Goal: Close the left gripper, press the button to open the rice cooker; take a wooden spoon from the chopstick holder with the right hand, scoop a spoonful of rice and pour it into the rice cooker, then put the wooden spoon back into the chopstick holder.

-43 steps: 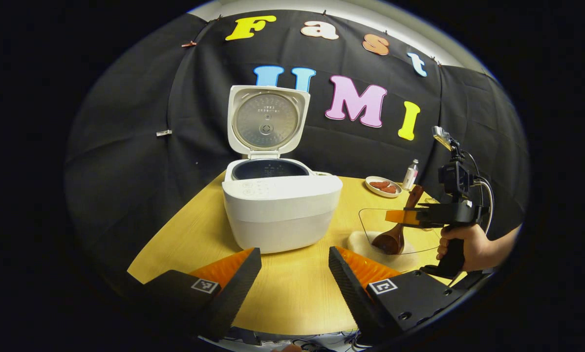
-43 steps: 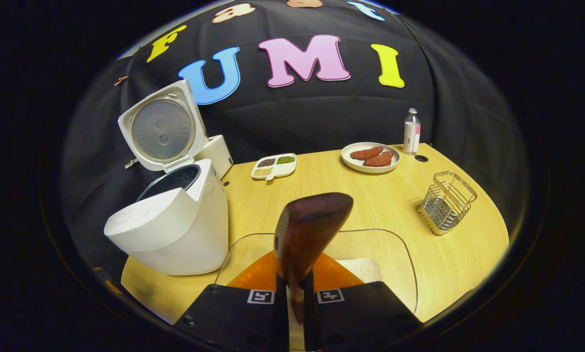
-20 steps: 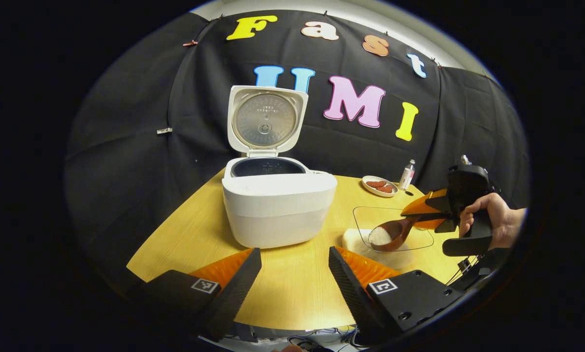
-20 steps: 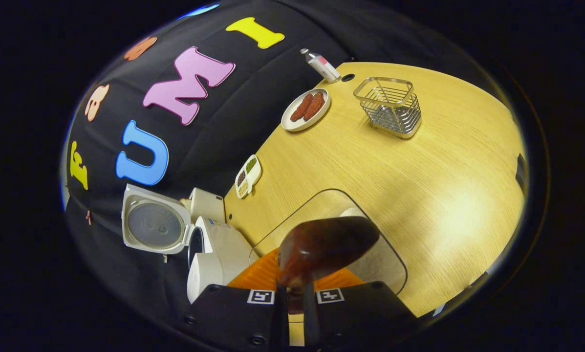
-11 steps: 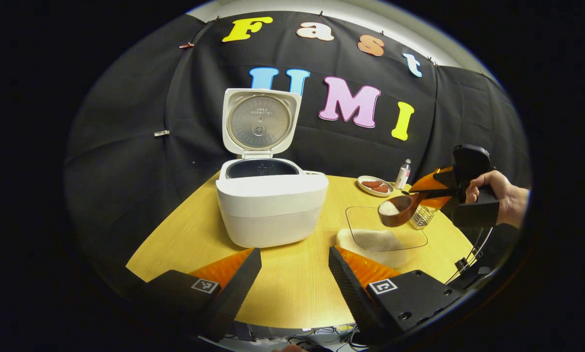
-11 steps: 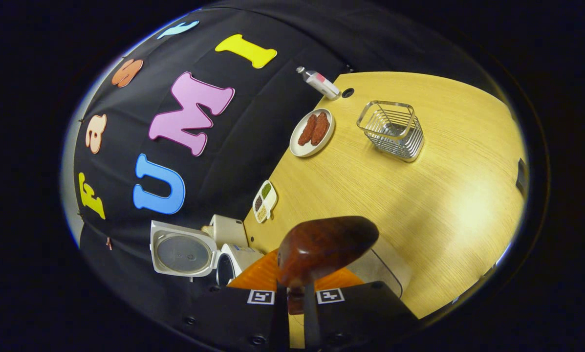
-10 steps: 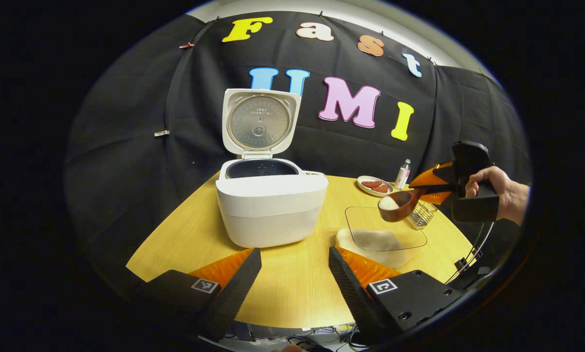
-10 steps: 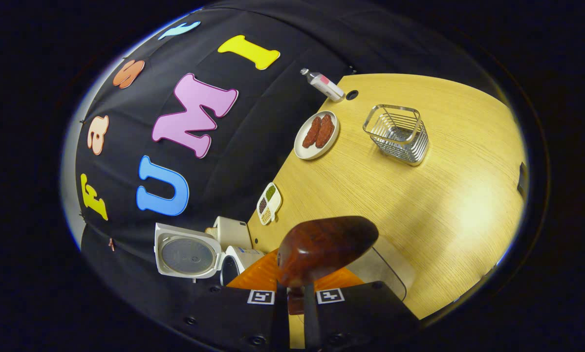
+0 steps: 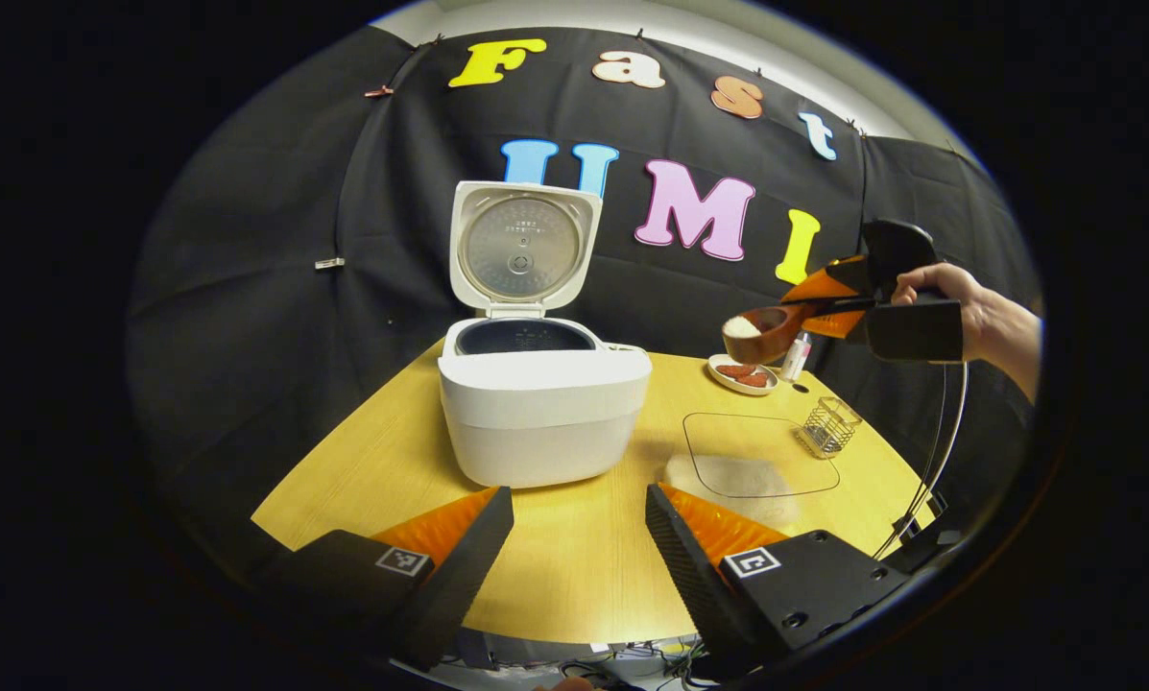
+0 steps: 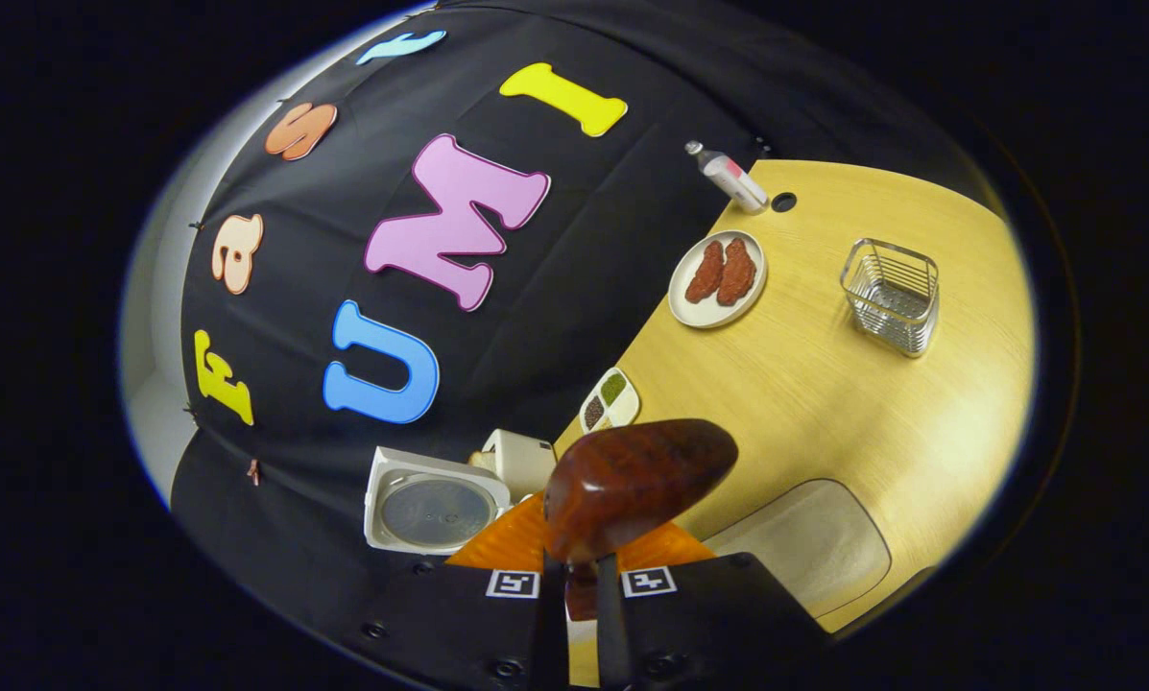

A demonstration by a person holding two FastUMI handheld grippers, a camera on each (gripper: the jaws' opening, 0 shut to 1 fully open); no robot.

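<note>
Your right gripper (image 10: 580, 576) has its fingers closed on the wooden spoon (image 10: 632, 485), bowl projecting beyond the tips. Your left gripper (image 9: 579, 537) is open, the rice cooker (image 9: 540, 403) ahead of its fingers.

dark wooden spoon (image 10: 636, 485): bowl's underside faces the right gripper view, its load hidden | white rice cooker (image 10: 435, 504): body cut off behind spoon and right gripper (image 10: 582, 600) | divided dish (image 10: 610, 399): contents too small to tell

White rice cooker (image 9: 542, 413), silvery inner lid; dark reddish-brown wooden spoon (image 10: 632, 485) carrying white rice (image 9: 740, 326); pale wood-grain yellow desk (image 9: 584, 566); at two o'clock, silver wire chopstick holder (image 10: 893, 295).
</note>
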